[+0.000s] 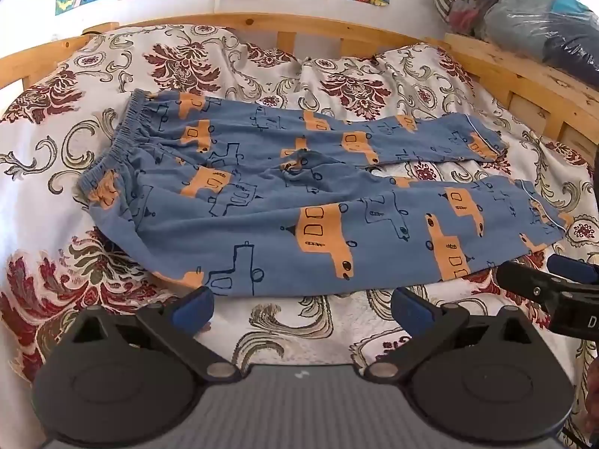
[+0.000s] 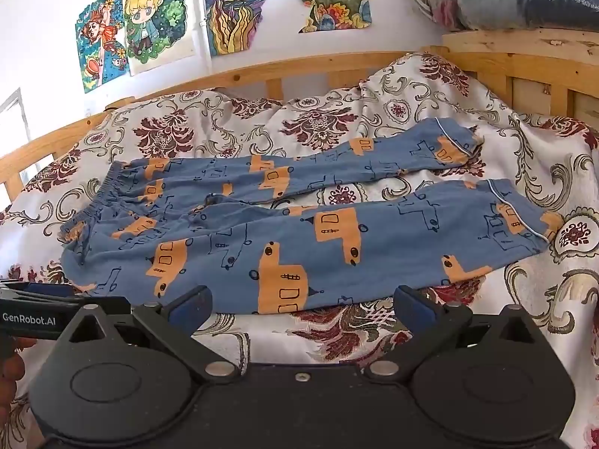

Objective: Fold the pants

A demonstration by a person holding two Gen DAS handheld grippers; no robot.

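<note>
Blue pants [image 1: 262, 202] with orange car prints lie spread flat on the bed, waistband [image 1: 116, 142] at the left, two legs running right with a gap between them. They also show in the right wrist view [image 2: 299, 239]. My left gripper [image 1: 301, 308] is open and empty, just short of the near leg's front edge. My right gripper [image 2: 301, 305] is open and empty, also just before the near leg's edge. The right gripper's body shows at the right edge of the left wrist view [image 1: 554, 288]; the left gripper's body [image 2: 45, 310] shows at the left of the right wrist view.
A floral bedspread [image 1: 262, 71] covers the bed. A wooden rail [image 1: 318, 28] runs along the back and right side. Bagged bedding [image 1: 524, 18] sits on the right rail. Drawings [image 2: 224, 11] hang on the wall behind.
</note>
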